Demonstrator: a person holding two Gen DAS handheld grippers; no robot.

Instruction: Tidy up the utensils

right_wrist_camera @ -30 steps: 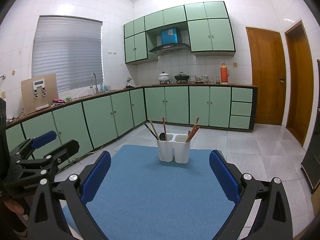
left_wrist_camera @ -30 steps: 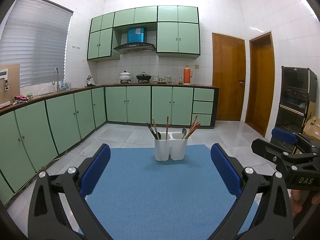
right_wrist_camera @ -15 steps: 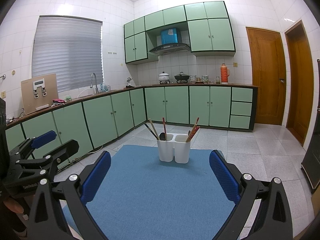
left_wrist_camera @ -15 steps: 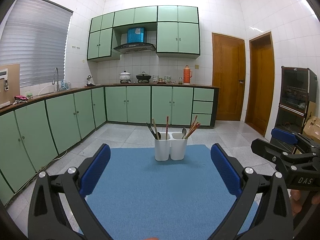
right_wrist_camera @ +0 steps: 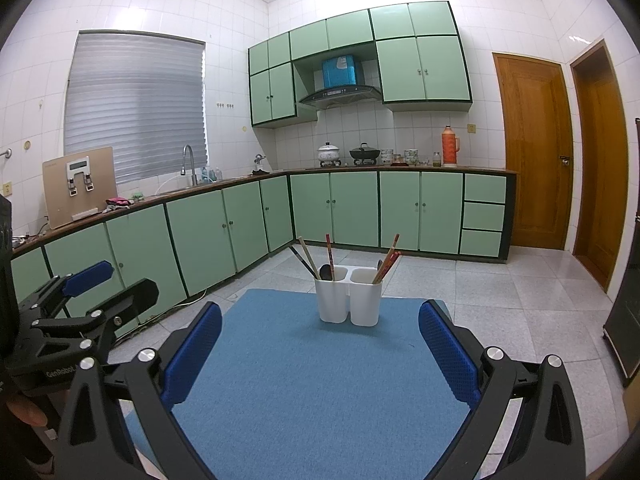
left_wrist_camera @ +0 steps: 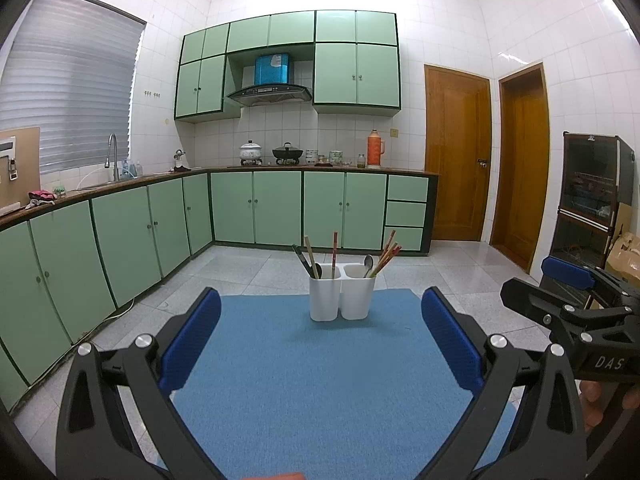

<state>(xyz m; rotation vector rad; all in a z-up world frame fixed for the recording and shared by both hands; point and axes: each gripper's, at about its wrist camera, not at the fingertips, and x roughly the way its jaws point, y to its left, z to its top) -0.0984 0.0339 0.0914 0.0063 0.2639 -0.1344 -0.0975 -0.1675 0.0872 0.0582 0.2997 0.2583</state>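
A white two-compartment utensil holder (left_wrist_camera: 342,298) (right_wrist_camera: 348,302) stands at the far end of a blue mat (left_wrist_camera: 312,376) (right_wrist_camera: 320,380). Its left cup holds a black spoon and chopsticks (left_wrist_camera: 334,254) (right_wrist_camera: 329,254). Its right cup holds a metal spoon (left_wrist_camera: 368,264) and several reddish chopsticks (left_wrist_camera: 387,255) (right_wrist_camera: 388,259). My left gripper (left_wrist_camera: 320,344) is open and empty, well short of the holder. My right gripper (right_wrist_camera: 320,344) is open and empty, also short of it. Each gripper shows in the other's view: the right one (left_wrist_camera: 560,292), the left one (right_wrist_camera: 100,292).
Green base cabinets (left_wrist_camera: 256,208) with a worktop run along the left and back walls. Two wooden doors (left_wrist_camera: 456,152) are at the back right. A dark glass-front cabinet (left_wrist_camera: 592,208) stands at the right. The floor is tiled.
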